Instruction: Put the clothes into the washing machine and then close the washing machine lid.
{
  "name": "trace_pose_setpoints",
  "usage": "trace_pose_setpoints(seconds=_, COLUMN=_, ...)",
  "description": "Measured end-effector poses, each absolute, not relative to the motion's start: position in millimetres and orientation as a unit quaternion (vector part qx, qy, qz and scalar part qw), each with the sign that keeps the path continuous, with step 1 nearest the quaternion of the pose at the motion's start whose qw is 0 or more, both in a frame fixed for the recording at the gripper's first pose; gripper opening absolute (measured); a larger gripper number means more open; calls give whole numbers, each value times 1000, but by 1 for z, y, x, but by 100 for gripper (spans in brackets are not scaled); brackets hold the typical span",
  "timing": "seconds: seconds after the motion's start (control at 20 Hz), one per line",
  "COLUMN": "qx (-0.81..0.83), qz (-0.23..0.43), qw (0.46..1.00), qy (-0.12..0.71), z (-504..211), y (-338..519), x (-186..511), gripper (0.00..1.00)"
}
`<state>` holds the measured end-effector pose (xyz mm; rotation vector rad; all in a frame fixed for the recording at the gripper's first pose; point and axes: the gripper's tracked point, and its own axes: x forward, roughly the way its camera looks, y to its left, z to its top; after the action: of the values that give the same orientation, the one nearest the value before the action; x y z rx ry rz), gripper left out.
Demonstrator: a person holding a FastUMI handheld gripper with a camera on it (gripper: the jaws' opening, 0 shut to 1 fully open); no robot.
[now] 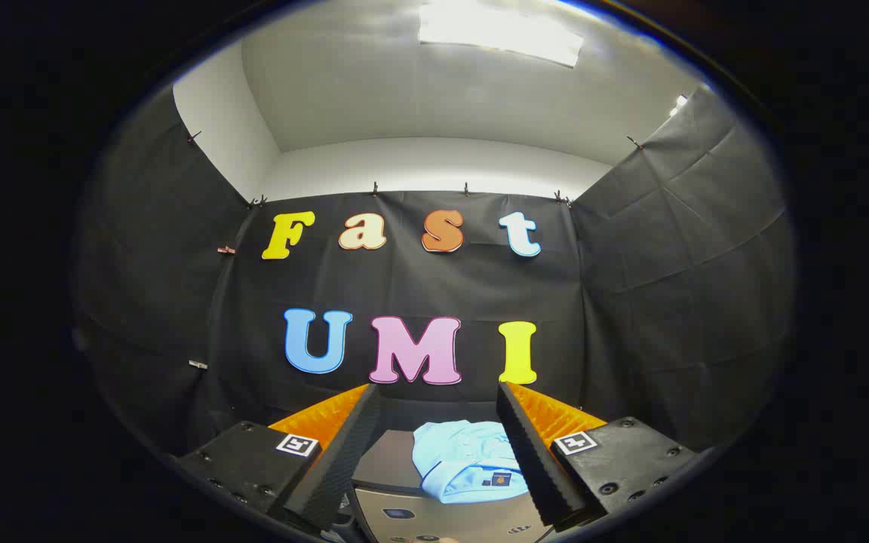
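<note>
My claw (434, 452) spread wide, holding nothing. Light blue garment (465, 471) lies folded atop washing machine (385, 464), between fingers, nearer right one, its edge possibly tucked behind that finger. Dark lid bare toward left finger.

No legible text was present. A small patch (501, 478) on the light blue garment (461, 460) was too small to read. Left and right of the garment, each finger of the gripper (436, 392), fingers spread apart, carried a square black-and-white marker (297, 444) (575, 442) without readable characters. Below the garment, markings on the washing machine (442, 520) were illegible.
</note>
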<state>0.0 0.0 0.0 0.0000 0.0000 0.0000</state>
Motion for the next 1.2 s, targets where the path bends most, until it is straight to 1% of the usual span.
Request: trace_pose_setpoints(seconds=1.2, qx=3, qz=-5, qw=1000, qy=15, z=-10, y=-2, x=10, gripper=97)
